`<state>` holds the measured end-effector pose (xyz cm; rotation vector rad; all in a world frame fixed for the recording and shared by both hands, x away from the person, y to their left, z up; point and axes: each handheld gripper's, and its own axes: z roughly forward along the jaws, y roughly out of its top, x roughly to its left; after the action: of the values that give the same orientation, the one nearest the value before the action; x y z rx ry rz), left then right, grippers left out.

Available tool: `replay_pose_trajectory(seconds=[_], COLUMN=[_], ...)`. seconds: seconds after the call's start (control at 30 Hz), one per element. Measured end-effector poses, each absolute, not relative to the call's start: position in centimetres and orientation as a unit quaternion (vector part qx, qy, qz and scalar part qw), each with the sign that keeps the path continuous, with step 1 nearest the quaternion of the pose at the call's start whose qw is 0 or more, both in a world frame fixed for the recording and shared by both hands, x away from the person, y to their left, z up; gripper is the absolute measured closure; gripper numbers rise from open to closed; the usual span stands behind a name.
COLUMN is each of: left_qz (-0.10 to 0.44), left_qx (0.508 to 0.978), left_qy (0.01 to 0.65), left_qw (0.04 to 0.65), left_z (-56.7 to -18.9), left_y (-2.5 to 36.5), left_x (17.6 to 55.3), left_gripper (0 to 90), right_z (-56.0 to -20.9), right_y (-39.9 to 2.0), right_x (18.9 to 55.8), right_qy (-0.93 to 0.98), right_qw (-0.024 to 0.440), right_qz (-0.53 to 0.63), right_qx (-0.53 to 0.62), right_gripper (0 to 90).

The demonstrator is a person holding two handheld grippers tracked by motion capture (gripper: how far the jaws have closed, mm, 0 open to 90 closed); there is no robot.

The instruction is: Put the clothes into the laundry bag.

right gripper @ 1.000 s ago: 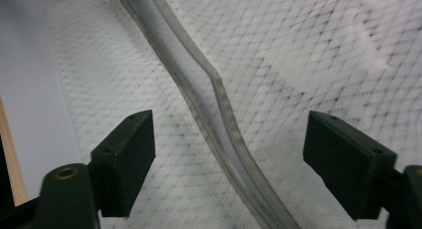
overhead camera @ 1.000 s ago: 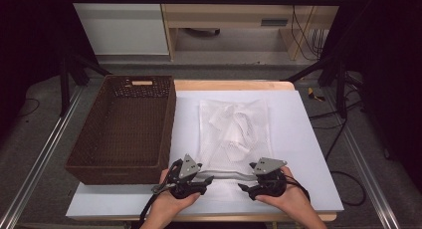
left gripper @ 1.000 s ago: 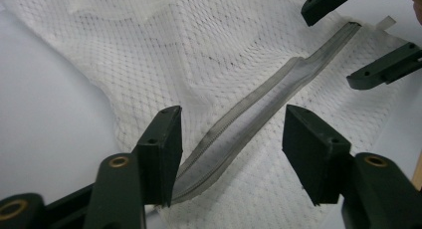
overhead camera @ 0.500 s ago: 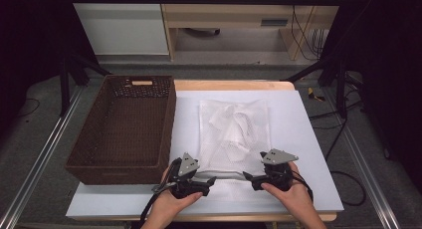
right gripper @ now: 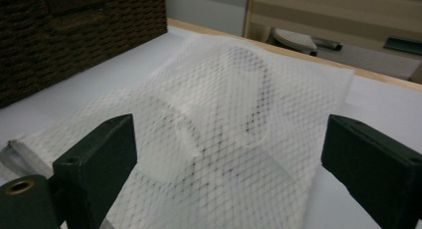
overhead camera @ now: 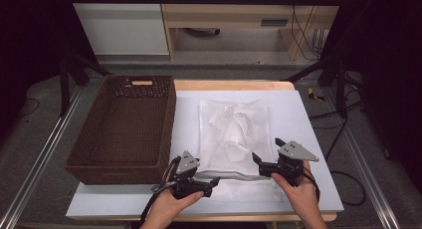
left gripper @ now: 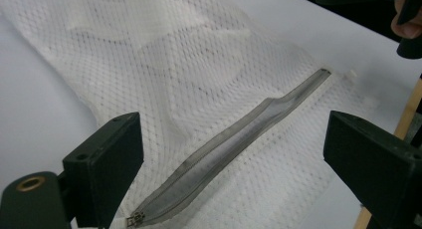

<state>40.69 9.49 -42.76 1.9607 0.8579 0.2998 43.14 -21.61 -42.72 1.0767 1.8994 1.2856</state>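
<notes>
White mesh laundry bag (overhead camera: 234, 134) lies flat on surface (overhead camera: 308, 119), grey zipper (left gripper: 234, 149) closed; both tools' jaws just opened wide, nothing gripped.

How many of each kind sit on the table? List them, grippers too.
Mesh laundry bag: 1
Wicker basket: 1
Handheld grippers: 2, left gripper and right gripper, both open
Total: 4

wicker basket (overhead camera: 124, 129) walling the left, mesh bag (overhead camera: 234, 134) lying flat mid-table
</notes>
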Motion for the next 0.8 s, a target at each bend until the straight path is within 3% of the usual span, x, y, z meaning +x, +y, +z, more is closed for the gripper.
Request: replay_pose_trajectory(seconds=[0.8], left_qz=[0.192], left_qx=[0.769], left_qy=[0.384], left_qw=[0.473], left_z=[-37.1], left_y=[16.5], left_x=[41.2], left_gripper=[7.3], right_z=[-43.4], right_y=[-25.7], right_x=[44.2], right_qy=[0.68], right_qw=[0.299], right_qz=[0.464], right_qx=[0.482], right_gripper=[7.3])
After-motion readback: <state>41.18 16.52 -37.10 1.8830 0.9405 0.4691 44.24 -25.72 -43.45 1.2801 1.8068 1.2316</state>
